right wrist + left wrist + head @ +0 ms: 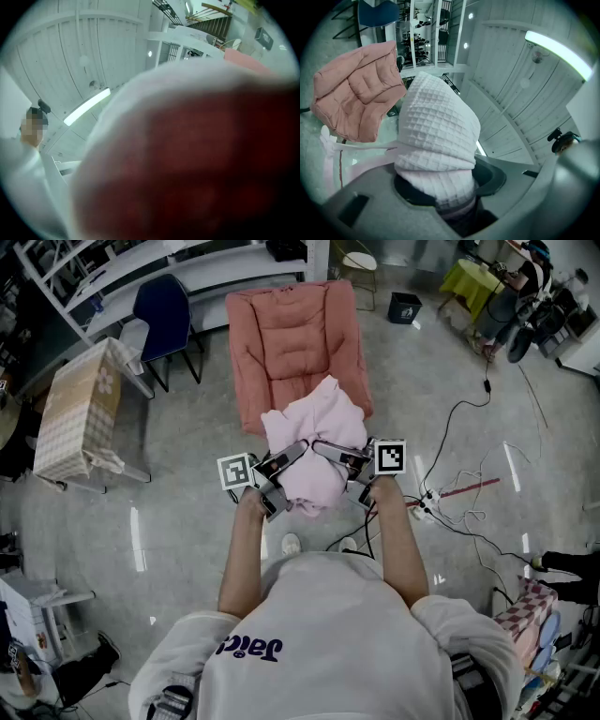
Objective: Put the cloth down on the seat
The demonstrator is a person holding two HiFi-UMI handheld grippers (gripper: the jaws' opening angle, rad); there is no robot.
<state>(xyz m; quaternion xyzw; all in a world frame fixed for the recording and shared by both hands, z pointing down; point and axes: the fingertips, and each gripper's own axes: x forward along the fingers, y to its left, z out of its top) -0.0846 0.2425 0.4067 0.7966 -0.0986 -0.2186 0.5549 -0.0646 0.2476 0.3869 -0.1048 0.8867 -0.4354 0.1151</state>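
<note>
cloth (317,423): bunched, long axis toward seat (291,334) | left tool (289,457), right tool (336,454): clamping cloth

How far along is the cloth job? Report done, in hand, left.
Done: the cloth is picked up and bunched. In hand: the left gripper and right gripper are each clamped on it, holding it up in front of the pink armchair. Left: lower it onto the seat and release; it isn't lying there yet.
</note>
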